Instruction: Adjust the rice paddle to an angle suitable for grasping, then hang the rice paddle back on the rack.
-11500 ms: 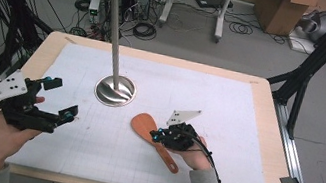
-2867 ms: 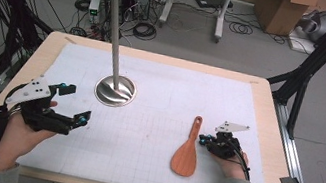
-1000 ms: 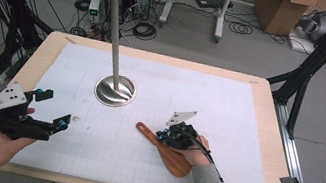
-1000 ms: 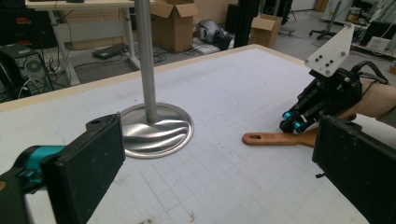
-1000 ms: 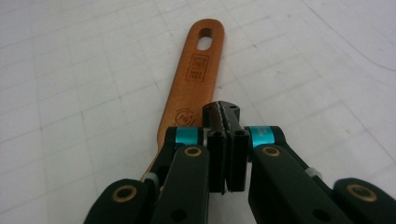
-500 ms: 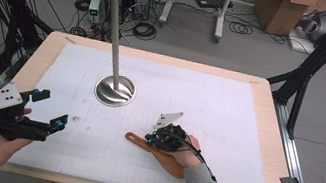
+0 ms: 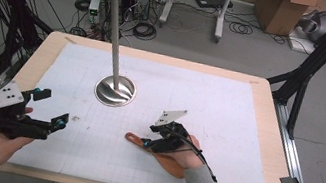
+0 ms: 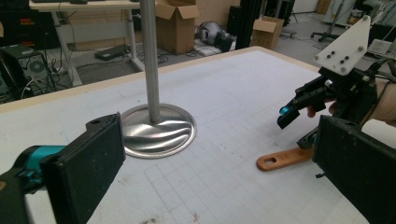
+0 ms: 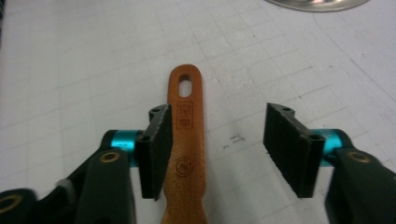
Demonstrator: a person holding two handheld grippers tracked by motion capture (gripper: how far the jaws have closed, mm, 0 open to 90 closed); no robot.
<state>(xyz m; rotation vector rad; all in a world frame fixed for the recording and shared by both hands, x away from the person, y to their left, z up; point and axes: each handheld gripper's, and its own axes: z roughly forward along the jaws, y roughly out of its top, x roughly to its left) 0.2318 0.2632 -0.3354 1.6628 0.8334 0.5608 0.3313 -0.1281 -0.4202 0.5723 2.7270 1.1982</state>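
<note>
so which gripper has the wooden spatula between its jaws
The right gripper: the spatula handle lies between its open jaws. The left gripper is open over bare mat.

Even, diffuse overhead light fills the scene, and the white counter (image 7: pixel 228 113) reads bright without blowing out. Shadows are soft and short. The steel base (image 7: pixel 115 91) of the stand carries wavy reflections and a small glare patch. The high view is slightly soft and grainy. In the right gripper view the near black pads (image 9: pixel 156 140) blur, while the spatula handle (image 9: pixel 187 121) stays fairly sharp.
</note>
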